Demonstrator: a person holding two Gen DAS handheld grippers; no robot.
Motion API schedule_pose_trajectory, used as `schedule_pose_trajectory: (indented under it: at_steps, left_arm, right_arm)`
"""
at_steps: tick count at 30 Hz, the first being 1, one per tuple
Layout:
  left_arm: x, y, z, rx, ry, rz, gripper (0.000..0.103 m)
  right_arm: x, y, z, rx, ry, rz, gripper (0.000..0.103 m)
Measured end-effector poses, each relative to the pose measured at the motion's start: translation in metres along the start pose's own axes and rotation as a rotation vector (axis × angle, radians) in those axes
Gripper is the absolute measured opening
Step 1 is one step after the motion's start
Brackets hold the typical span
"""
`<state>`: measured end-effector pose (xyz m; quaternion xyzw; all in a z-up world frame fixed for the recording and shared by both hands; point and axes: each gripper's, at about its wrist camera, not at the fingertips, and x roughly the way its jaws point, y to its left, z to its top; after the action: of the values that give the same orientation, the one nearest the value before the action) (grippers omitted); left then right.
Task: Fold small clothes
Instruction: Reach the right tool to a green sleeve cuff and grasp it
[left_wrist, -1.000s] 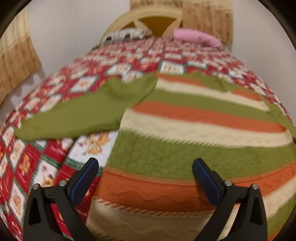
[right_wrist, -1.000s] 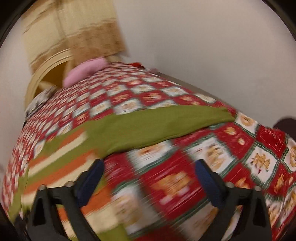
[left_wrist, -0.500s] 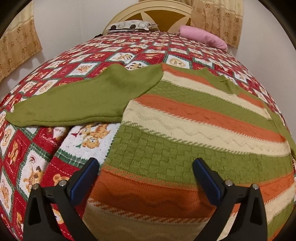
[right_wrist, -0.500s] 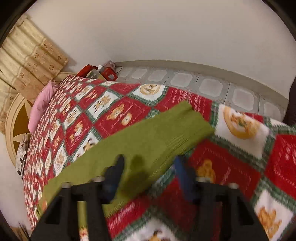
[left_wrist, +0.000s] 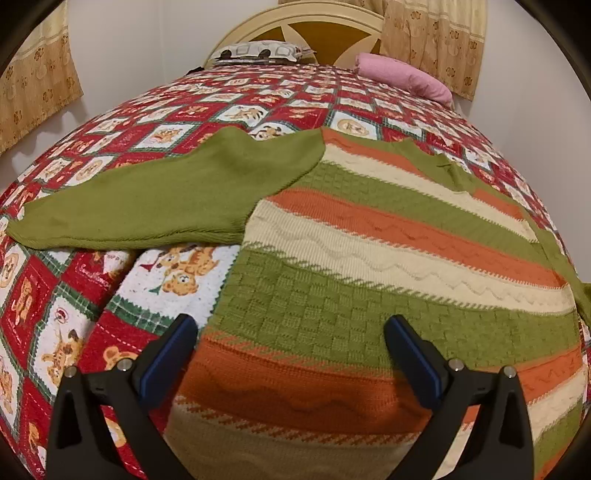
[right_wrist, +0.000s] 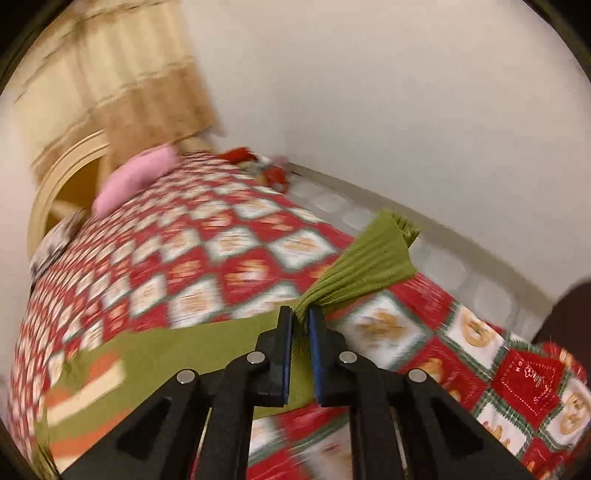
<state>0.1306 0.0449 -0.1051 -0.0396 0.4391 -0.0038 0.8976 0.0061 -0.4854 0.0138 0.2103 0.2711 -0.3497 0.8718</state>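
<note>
Fabric of the sweater's right sleeve (right_wrist: 365, 266), just clenched in the right gripper (right_wrist: 301, 325), is lifted for folding inward; the left gripper (left_wrist: 291, 350), fingers released, hovers over the sweater (left_wrist: 388, 266) hem.

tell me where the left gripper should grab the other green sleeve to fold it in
Grip the sleeve at its cuff end, coming from the outer side. It lies flat, stretched away from the striped sweater, so the free tip lifts easiest. The left gripper stands open; the right gripper, jaws just closing, pinches its own sleeve likewise.
</note>
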Motion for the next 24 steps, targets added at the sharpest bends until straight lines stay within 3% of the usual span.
schedule_pose_trajectory:
  at_steps: [5, 9, 12, 17, 19, 21, 22, 24]
  left_arm:
    - [-0.003, 0.005, -0.001, -0.023, -0.012, -0.023, 0.103]
    - [-0.004, 0.010, 0.000, -0.045, -0.020, -0.044, 0.103]
    - [-0.004, 0.011, 0.000, -0.052, -0.023, -0.054, 0.103]
    - [-0.003, 0.011, 0.001, -0.054, -0.023, -0.058, 0.103]
    - [-0.003, 0.012, 0.001, -0.052, -0.021, -0.056, 0.103]
    - [-0.002, 0.011, 0.001, -0.047, -0.018, -0.051, 0.103]
    - [-0.002, 0.010, 0.001, -0.046, -0.017, -0.049, 0.103]
    - [-0.001, 0.010, 0.001, -0.045, -0.016, -0.047, 0.103]
  right_arm:
    - [-0.046, 0.114, -0.019, -0.202, -0.031, 0.145, 0.005]
    - [-0.059, 0.210, -0.054, -0.325, 0.008, 0.286, 0.003]
    - [-0.055, 0.259, -0.084, -0.377, 0.021, 0.309, 0.003]
    - [-0.038, 0.268, -0.116, -0.467, 0.044, 0.270, 0.004]
    - [-0.028, 0.251, -0.114, -0.498, 0.021, 0.214, 0.019]
    - [-0.022, 0.222, -0.108, -0.501, 0.017, 0.177, 0.079]
    - [-0.019, 0.201, -0.104, -0.488, 0.017, 0.165, 0.084]
    - [-0.010, 0.164, -0.100, -0.464, 0.041, 0.135, 0.084]
